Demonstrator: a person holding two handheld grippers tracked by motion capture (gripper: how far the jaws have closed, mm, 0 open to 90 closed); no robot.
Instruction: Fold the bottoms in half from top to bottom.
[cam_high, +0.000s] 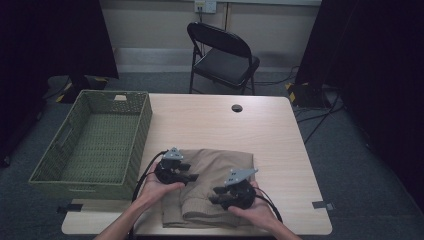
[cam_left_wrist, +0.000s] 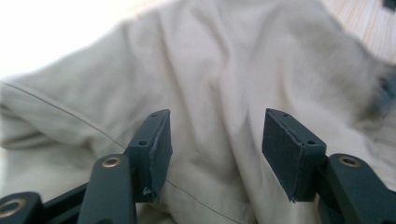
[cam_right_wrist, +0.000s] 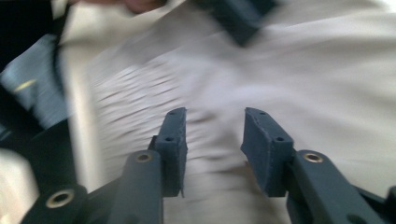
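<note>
At lower centre, both grippers (left gripper (cam_high: 192, 176), right gripper (cam_high: 215, 196)) hover open-jawed over folded trousers (cam_high: 212, 162); next, probably gripping them for the basket (cam_high: 75, 107).

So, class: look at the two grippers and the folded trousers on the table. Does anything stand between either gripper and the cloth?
Nothing visible does. The left gripper and the right gripper both hover right over the folded trousers, jaws open, with bare cloth showing between the jaws in each gripper view. The green basket sits off to the left, out of the way.
</note>
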